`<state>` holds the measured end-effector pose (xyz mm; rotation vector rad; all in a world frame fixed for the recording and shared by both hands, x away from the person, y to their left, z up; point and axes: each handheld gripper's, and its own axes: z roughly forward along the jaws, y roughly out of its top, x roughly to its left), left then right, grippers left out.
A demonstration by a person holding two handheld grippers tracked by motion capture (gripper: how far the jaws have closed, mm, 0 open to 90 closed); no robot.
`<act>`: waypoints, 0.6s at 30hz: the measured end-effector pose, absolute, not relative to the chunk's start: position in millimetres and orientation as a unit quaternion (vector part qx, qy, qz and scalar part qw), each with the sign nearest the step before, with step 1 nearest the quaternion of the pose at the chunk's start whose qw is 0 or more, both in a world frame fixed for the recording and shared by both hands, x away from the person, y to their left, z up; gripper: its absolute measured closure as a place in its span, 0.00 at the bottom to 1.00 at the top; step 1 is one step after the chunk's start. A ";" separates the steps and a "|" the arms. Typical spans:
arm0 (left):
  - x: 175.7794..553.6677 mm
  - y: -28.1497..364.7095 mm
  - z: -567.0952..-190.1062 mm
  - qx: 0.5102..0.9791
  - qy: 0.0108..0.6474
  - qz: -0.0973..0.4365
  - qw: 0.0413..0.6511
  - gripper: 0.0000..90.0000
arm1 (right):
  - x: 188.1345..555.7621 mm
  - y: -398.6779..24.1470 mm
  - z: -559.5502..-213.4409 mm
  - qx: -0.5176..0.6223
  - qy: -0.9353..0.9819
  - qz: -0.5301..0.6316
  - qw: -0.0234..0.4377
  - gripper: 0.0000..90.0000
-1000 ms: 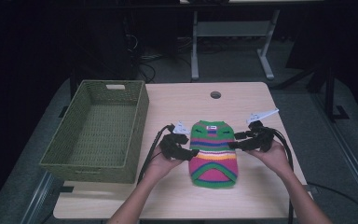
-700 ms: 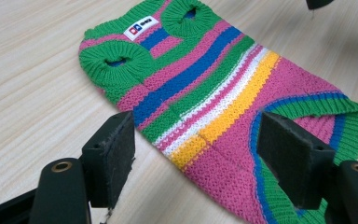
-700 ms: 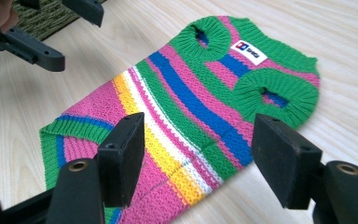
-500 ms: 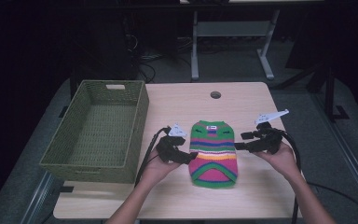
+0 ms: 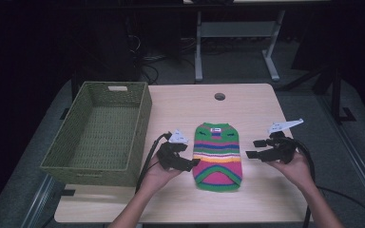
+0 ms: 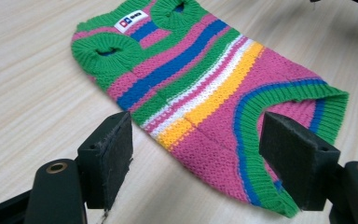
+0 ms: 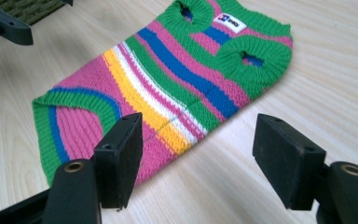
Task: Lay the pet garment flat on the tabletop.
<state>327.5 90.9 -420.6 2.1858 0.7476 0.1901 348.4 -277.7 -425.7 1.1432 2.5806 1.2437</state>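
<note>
We are holding the left hand-held gripper (image 5: pixel 193 164) open, its jaws having just widened, empty, beside the striped sweater (image 5: pixel 217 156) lying flat on the counter (image 5: pixel 247 104) at its 3 o'clock. Our right hand-held gripper (image 5: pixel 253 148) is gaping empty, sweater at its 9 o'clock.
</note>
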 end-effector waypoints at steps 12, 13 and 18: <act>315.2 99.2 -422.0 0.862 0.294 0.078 0.406 0.29 | 335.0 -287.4 -429.6 0.373 0.832 0.408 0.032 0.33; 314.7 100.0 -421.5 0.864 0.291 0.078 0.403 0.28 | 332.9 -288.1 -428.9 0.371 0.833 0.408 0.034 0.33; 310.7 101.7 -422.4 0.865 0.291 0.079 0.401 0.28 | 324.3 -291.6 -428.4 0.372 0.832 0.410 0.040 0.33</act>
